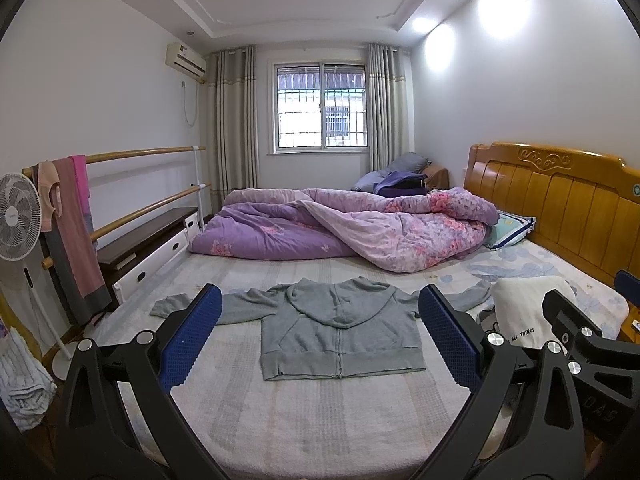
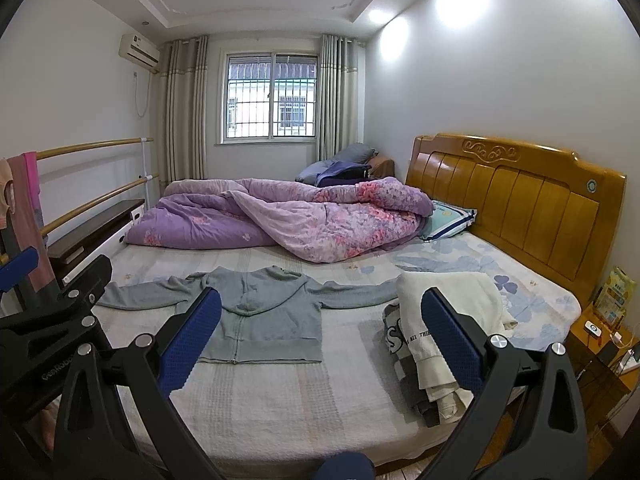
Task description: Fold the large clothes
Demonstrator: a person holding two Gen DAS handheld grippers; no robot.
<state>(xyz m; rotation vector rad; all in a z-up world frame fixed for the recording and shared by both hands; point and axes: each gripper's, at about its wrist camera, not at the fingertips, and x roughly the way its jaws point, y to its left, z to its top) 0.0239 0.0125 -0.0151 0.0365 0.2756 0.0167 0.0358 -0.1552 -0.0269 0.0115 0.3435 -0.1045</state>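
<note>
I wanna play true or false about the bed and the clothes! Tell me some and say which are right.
1. The grey hoodie lies spread flat with its sleeves out. True.
2. The left gripper is pinching a sleeve. False: it is open and holds nothing.
3. A pile of clothes sits beside the hoodie. True.
4. The purple quilt is neatly folded. False: it is rumpled.
5. The right gripper is open. True.

hoodie (image 1: 340,332): one counted
grippers: two, left (image 1: 320,336), right (image 2: 320,336)
quilt (image 1: 340,232): one
fan (image 1: 18,216): one
</note>
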